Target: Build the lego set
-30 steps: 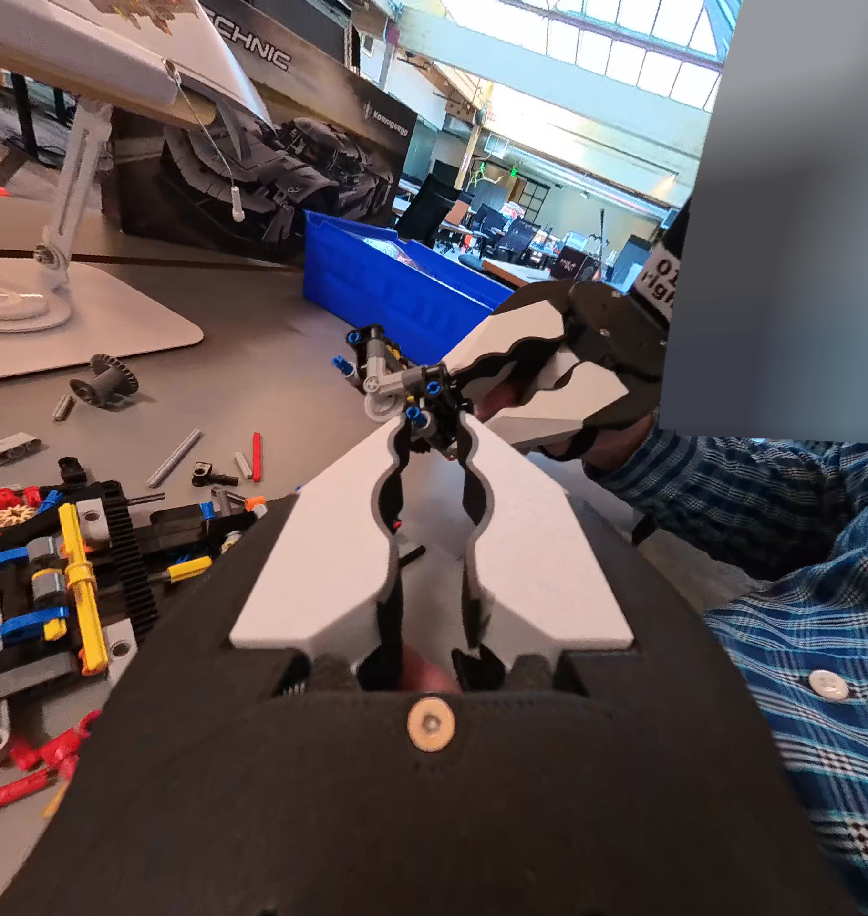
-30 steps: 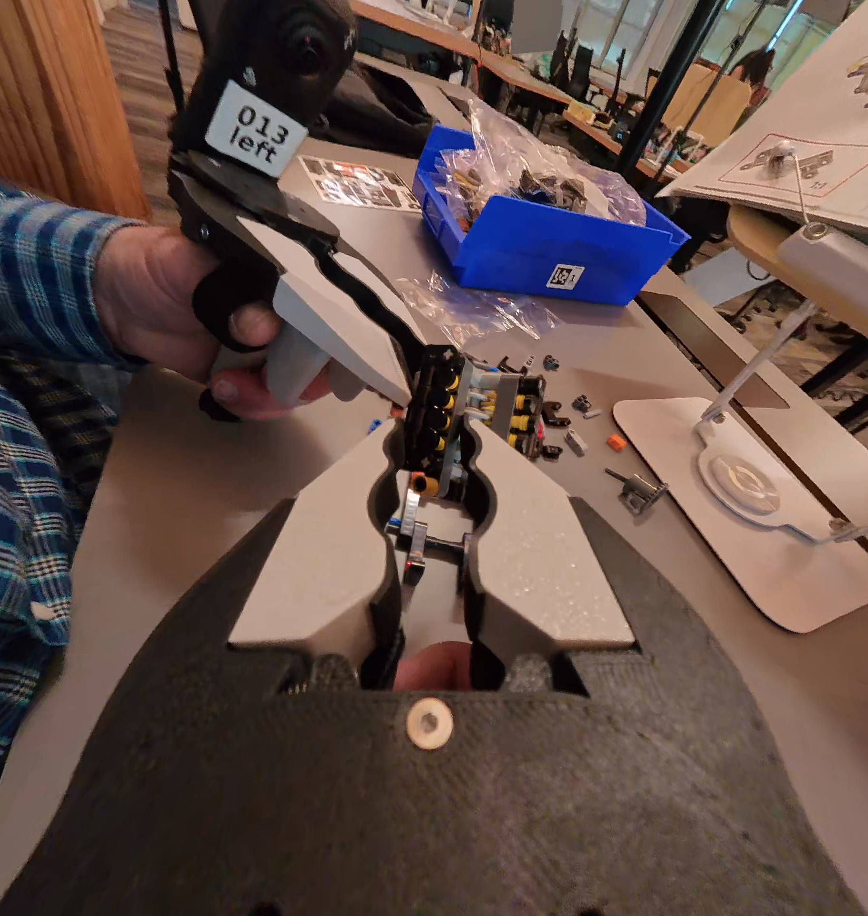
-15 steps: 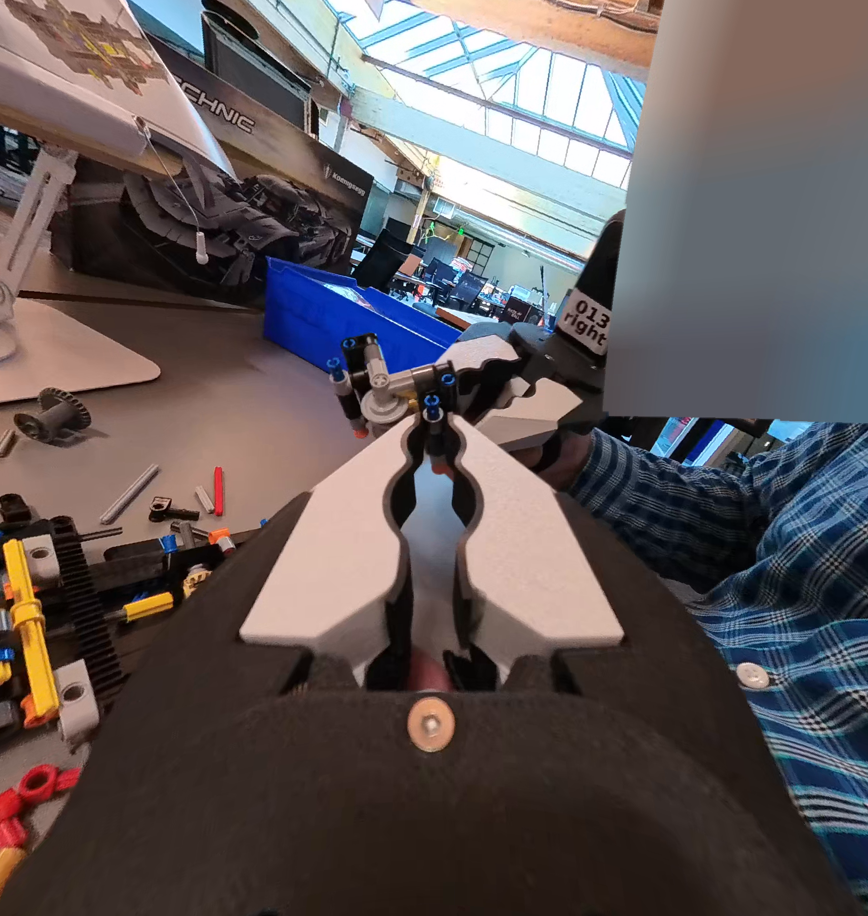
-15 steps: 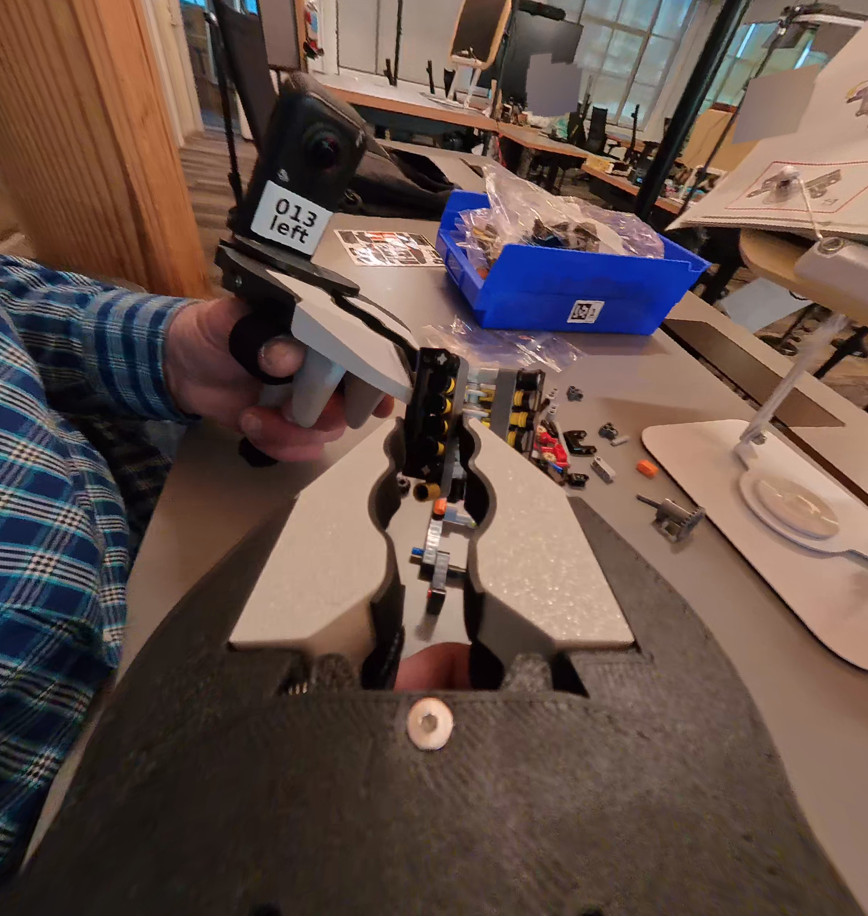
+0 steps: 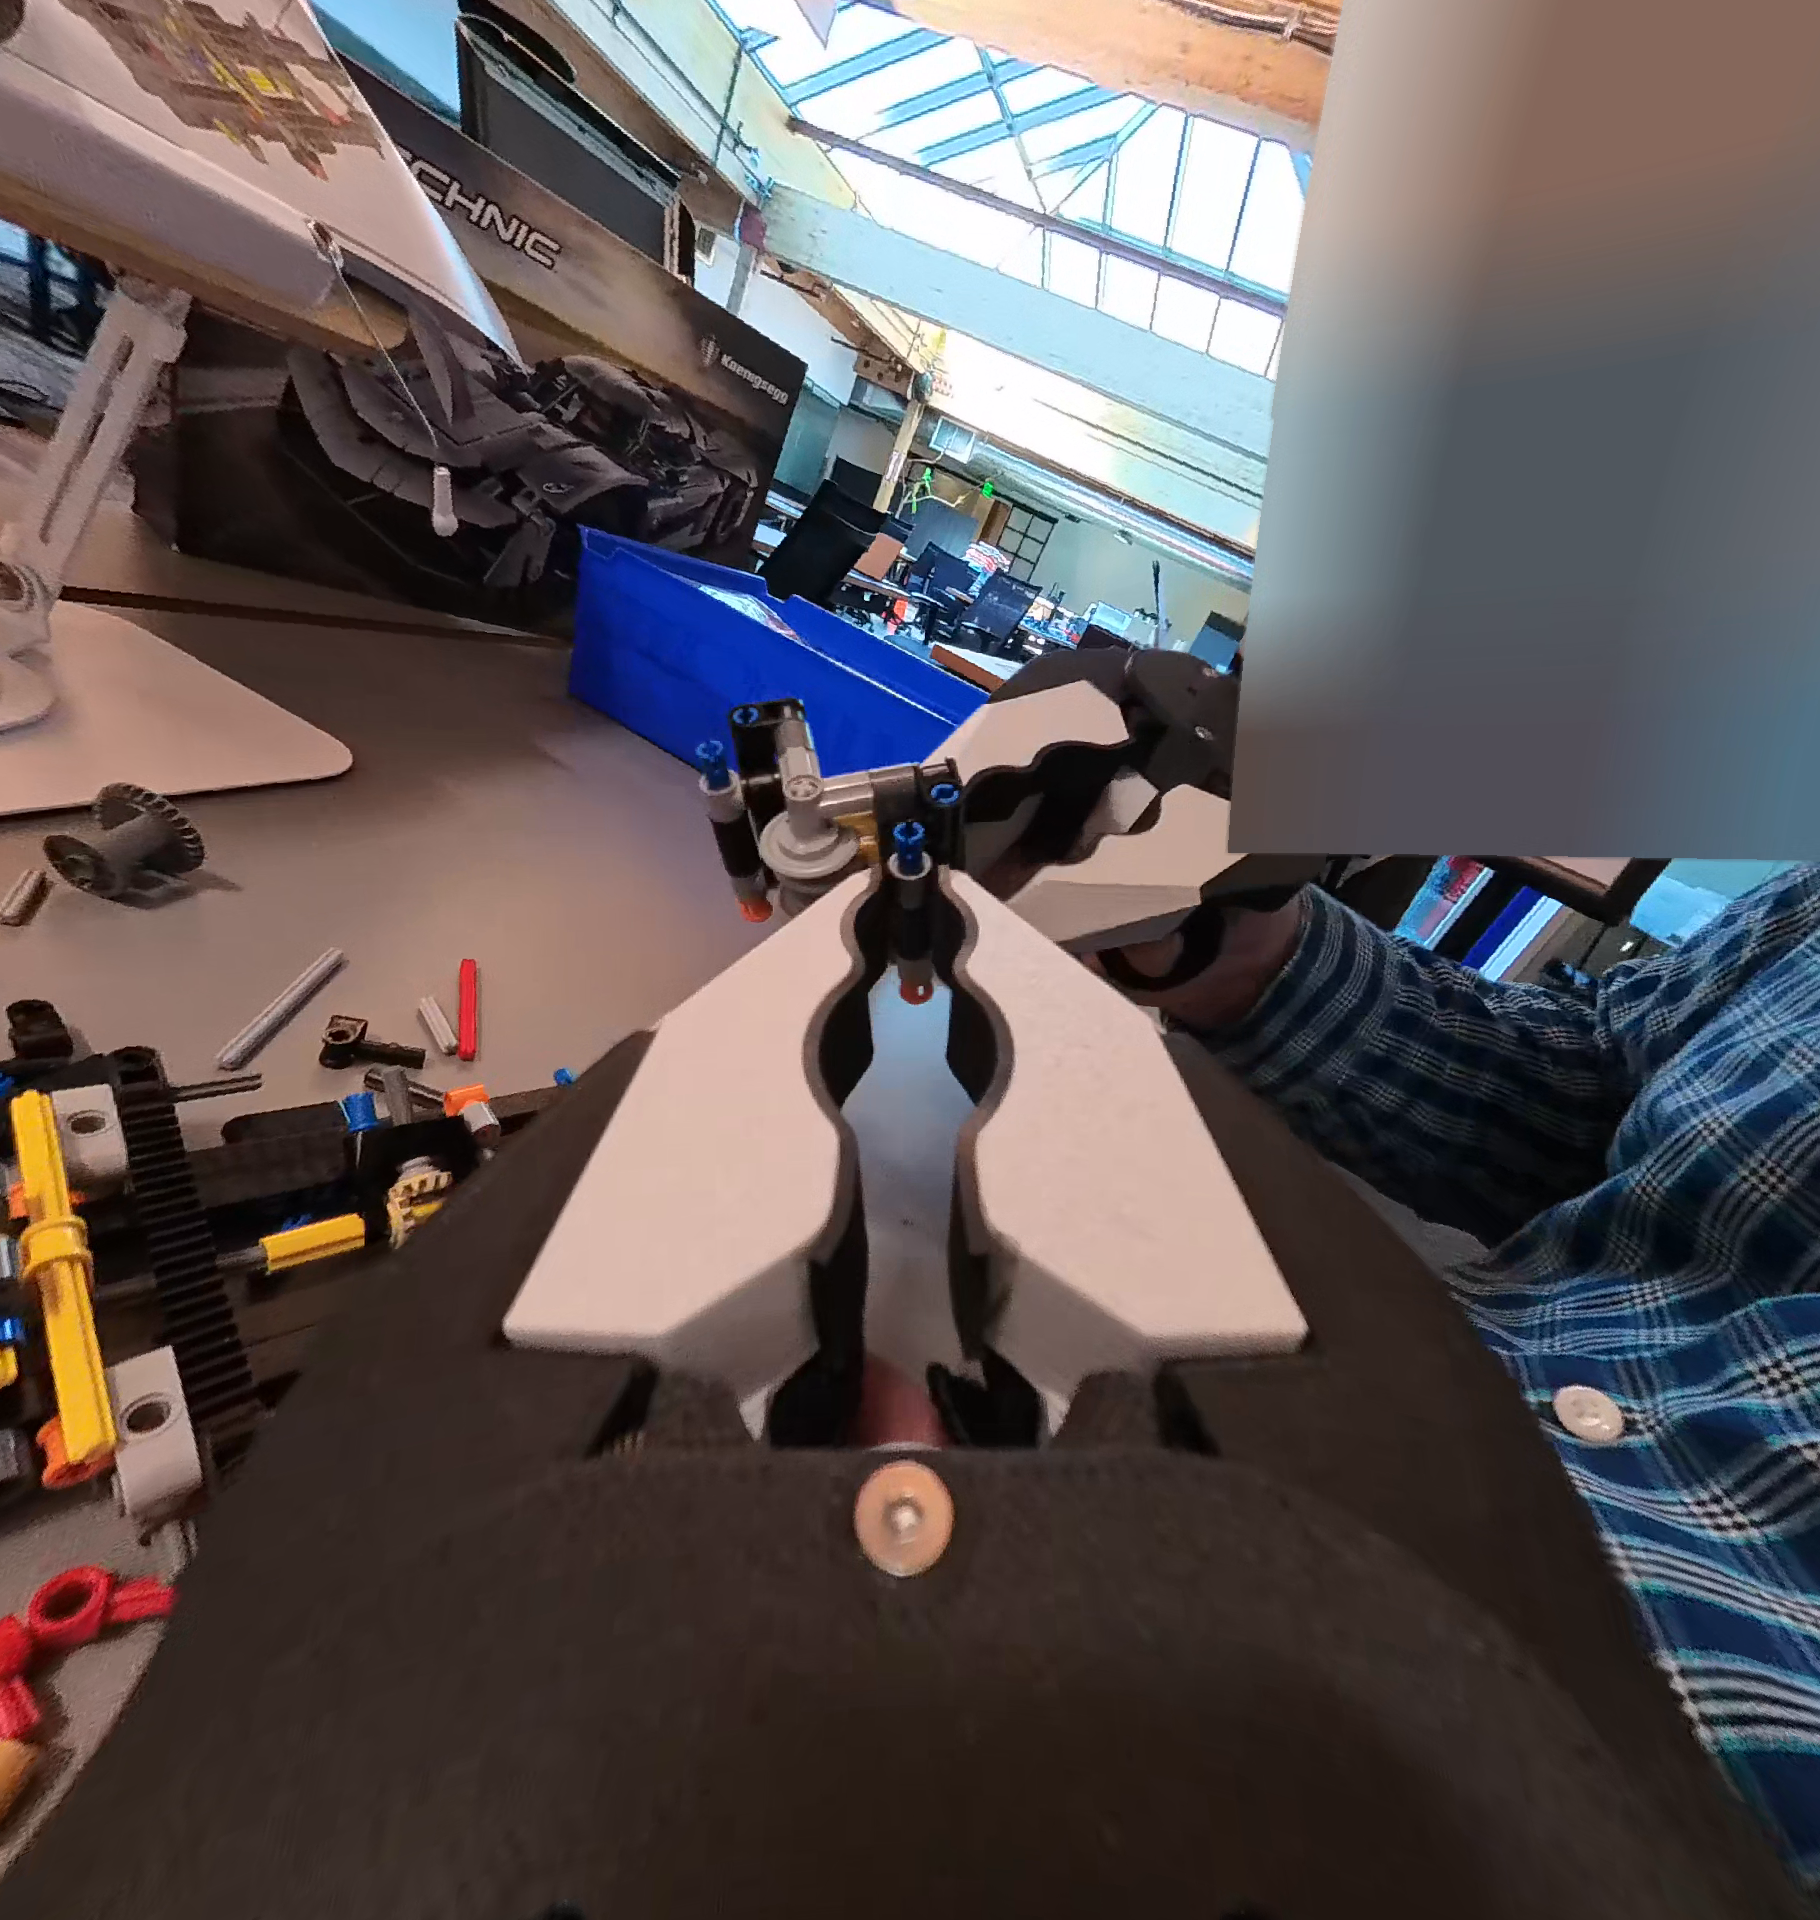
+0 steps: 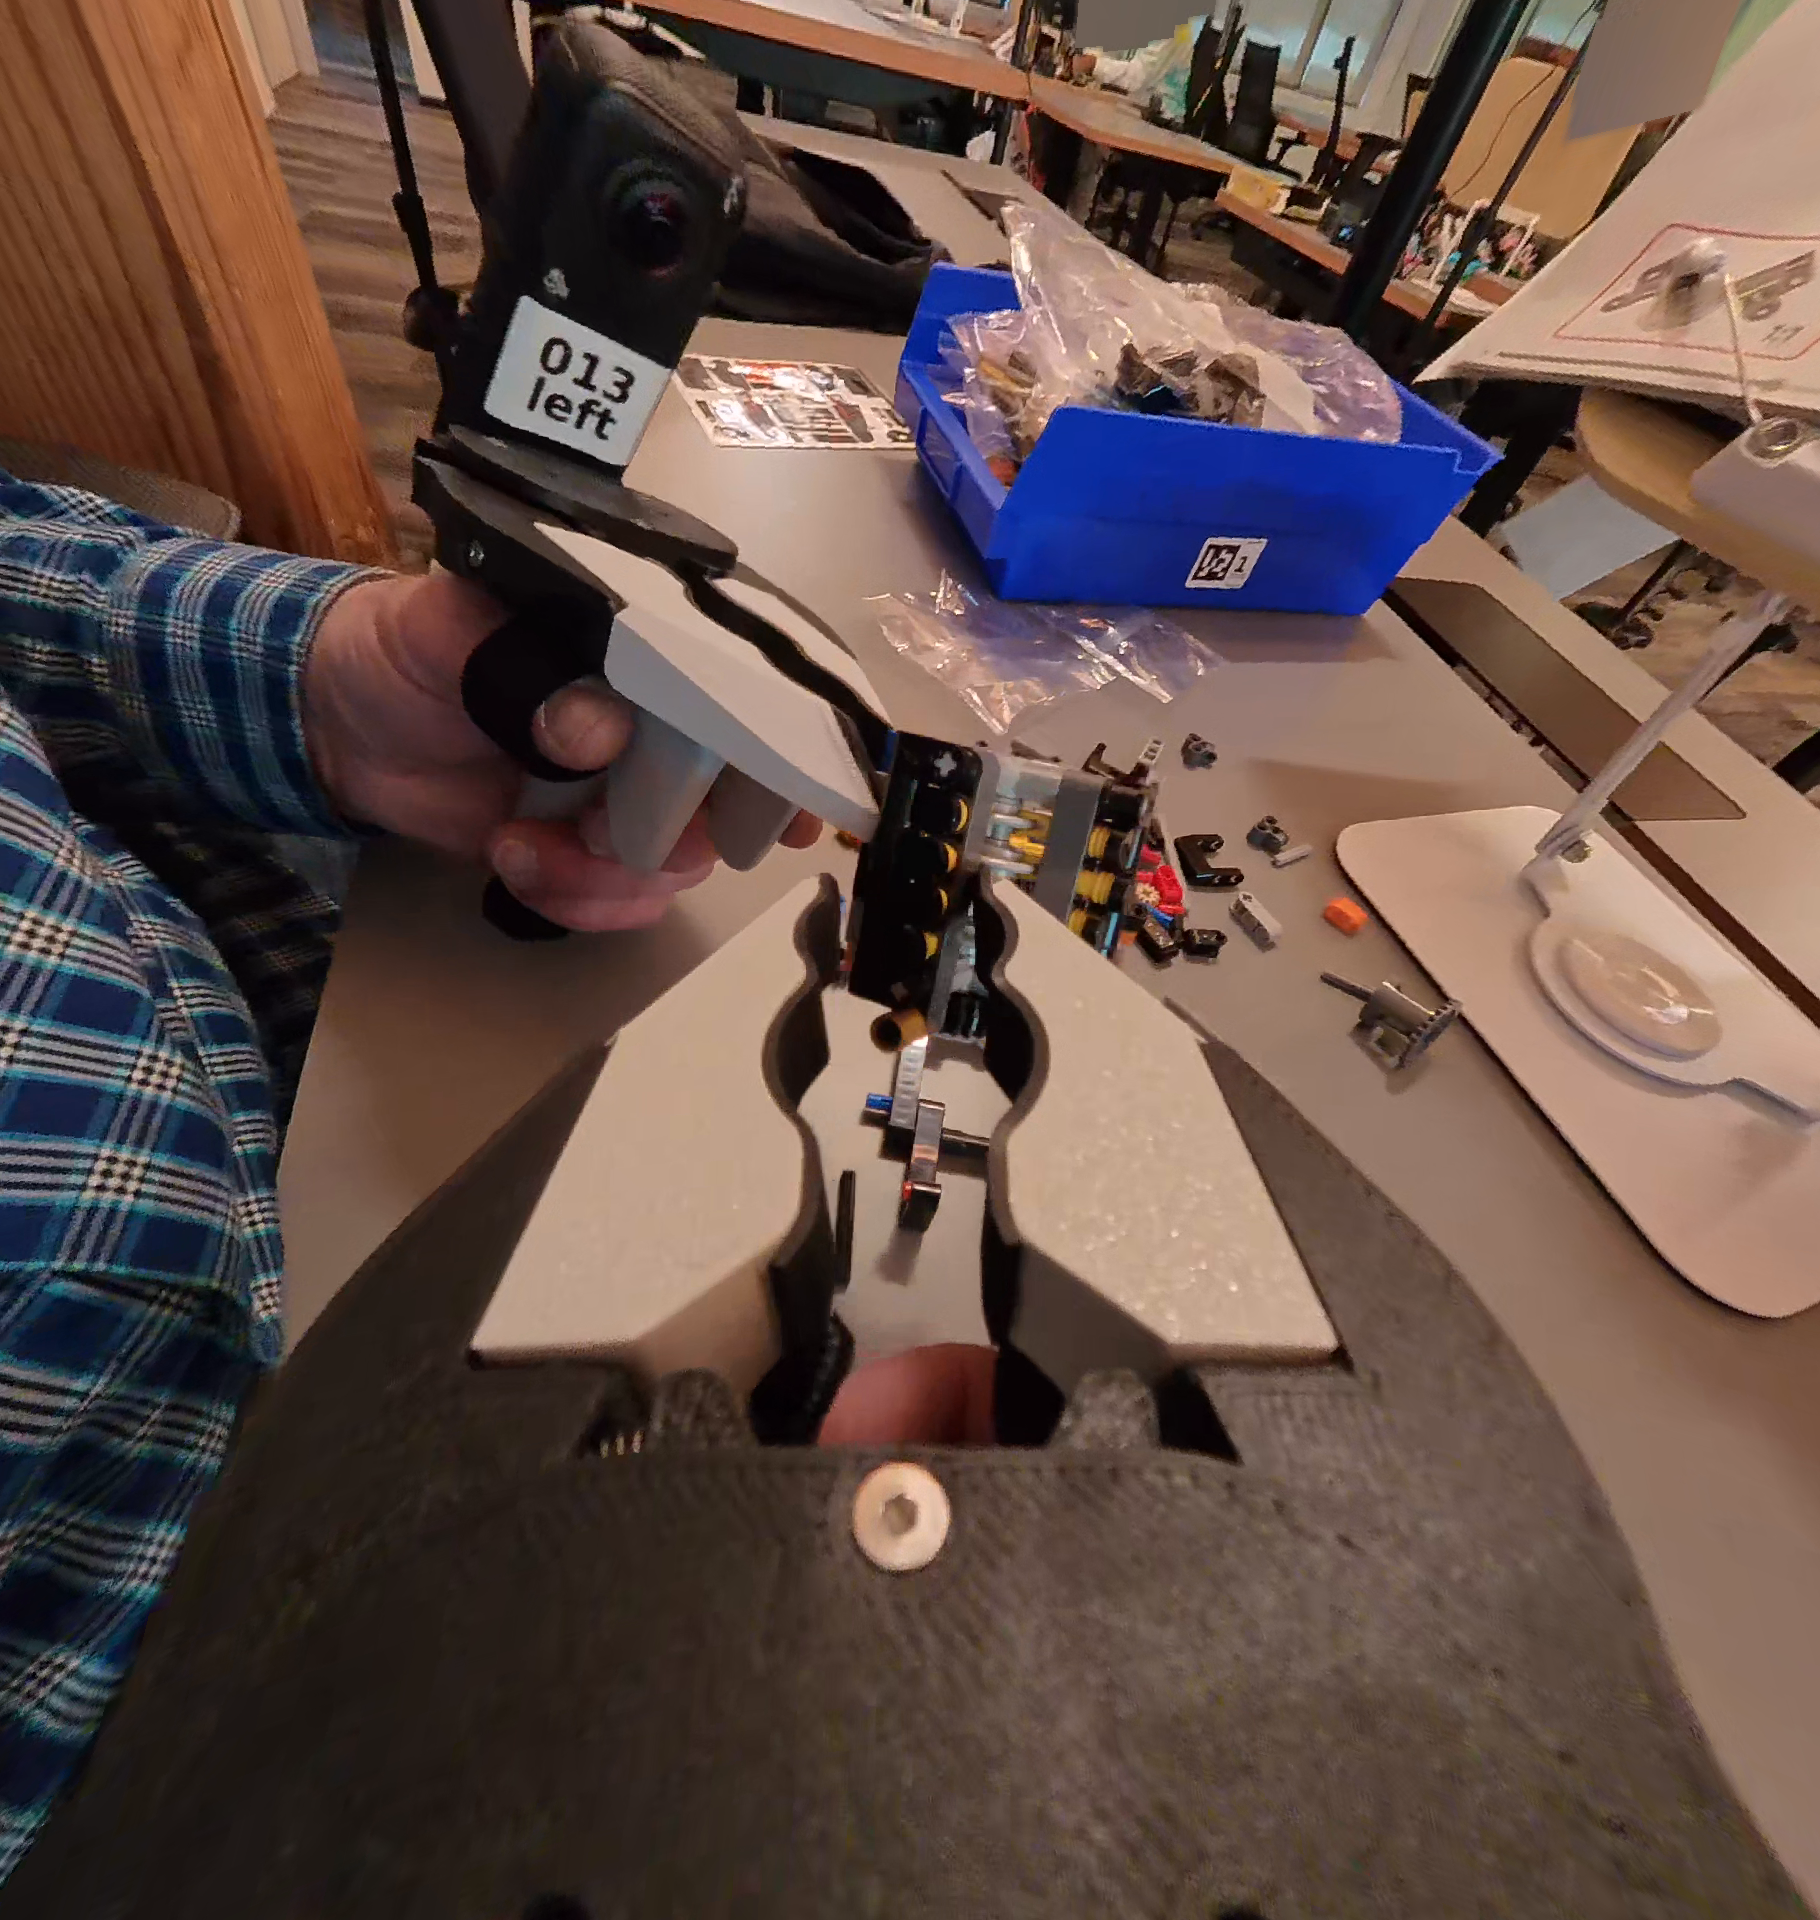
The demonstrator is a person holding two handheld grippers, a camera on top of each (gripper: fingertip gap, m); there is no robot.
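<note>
Lowered slightly since before, the small lego piece (image 5: 833, 821) is still pinched above the table (image 5: 490, 831) by left gripper (image 5: 911, 914) and right gripper (image 6: 911, 925), both closed on it.

Two handheld grippers are in view, the left gripper (image 5: 908, 904) and the right gripper (image 6: 911, 904), both closed on one small lego sub-assembly (image 5: 833, 810) held above the table. One blue bin (image 6: 1186, 499) stands on the table, with one loose clear plastic bag (image 6: 1031, 649) in front of it. One larger lego chassis (image 5: 106, 1226) lies flat, and one dark gear piece (image 5: 121, 836) lies apart. The scattered small parts are too many and too small to count.
</note>
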